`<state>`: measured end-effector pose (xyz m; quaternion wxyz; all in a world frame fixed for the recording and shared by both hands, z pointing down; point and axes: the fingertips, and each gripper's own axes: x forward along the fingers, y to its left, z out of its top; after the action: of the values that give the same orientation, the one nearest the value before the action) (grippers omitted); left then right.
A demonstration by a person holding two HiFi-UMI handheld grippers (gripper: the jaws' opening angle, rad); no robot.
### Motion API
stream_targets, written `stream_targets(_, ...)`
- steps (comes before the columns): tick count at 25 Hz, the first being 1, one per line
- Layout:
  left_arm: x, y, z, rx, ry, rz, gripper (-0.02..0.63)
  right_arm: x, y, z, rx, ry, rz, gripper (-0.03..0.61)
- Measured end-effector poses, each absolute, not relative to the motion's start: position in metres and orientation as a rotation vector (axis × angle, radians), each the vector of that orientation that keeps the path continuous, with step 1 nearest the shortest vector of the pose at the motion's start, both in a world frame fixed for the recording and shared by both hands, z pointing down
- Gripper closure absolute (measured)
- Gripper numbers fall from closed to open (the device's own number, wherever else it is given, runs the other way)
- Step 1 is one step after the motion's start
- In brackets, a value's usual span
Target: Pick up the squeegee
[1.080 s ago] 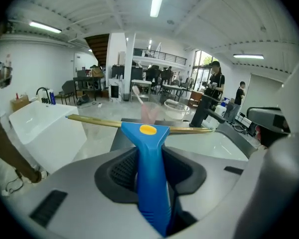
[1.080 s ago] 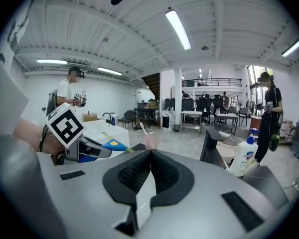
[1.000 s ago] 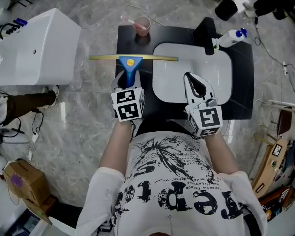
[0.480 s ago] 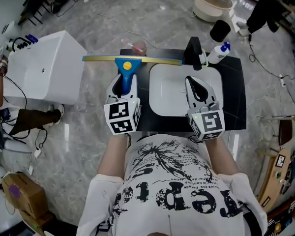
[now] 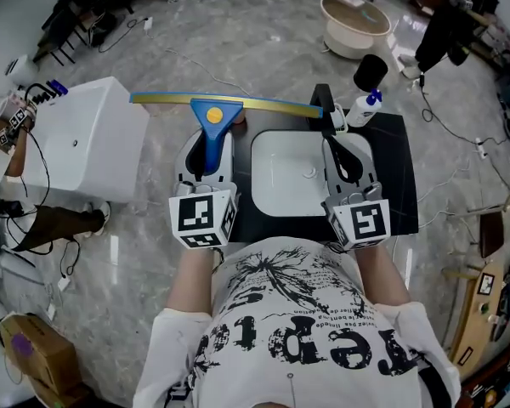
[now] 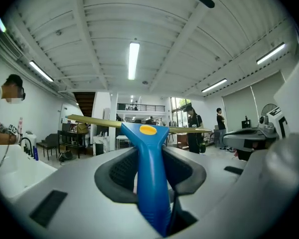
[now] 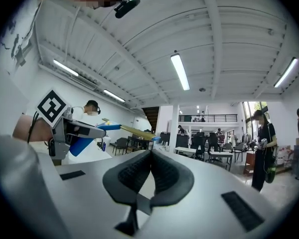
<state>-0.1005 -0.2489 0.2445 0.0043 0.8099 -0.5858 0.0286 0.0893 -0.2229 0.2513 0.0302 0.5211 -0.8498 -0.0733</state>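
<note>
The squeegee (image 5: 212, 116) has a blue handle with a yellow dot and a long yellow blade (image 5: 263, 104). My left gripper (image 5: 206, 147) is shut on the handle and holds it level in the air, blade crosswise, left of the basin. In the left gripper view the handle (image 6: 150, 178) runs between the two dark pads (image 6: 117, 171), with the blade (image 6: 92, 121) across the far end. My right gripper (image 5: 340, 147) hovers over the basin's right side. Its pads (image 7: 139, 176) meet with nothing between them. The squeegee (image 7: 127, 129) and left gripper (image 7: 77, 133) show at that view's left.
Below the grippers a white sink basin (image 5: 293, 177) sits in a black table (image 5: 401, 189) with a black faucet (image 5: 323, 99) and a spray bottle (image 5: 363, 107) at its far edge. A white cabinet (image 5: 76, 143) stands left. A beige tub (image 5: 357, 15) lies on the floor beyond.
Both grippers have risen away from the table, the left one carrying the squeegee up with it. The right gripper stays shut and holds nothing.
</note>
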Motion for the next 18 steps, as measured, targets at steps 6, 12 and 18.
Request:
stream_targets(6,-0.094,-0.250,0.244,2.557,-1.803,0.075,0.466,0.090,-0.221,0.248,1.574,-2.627,-0.265,0.565)
stream_targets(12,-0.090,-0.253,0.250,2.558,-1.773,0.079,0.466,0.092,-0.221,0.253,1.588,-2.618,-0.237,0.566)
stream_targets(18,-0.083,-0.259,0.256,2.573,-1.731,0.093,0.466,0.094,-0.226,0.259,1.578,-2.614,-0.204,0.566)
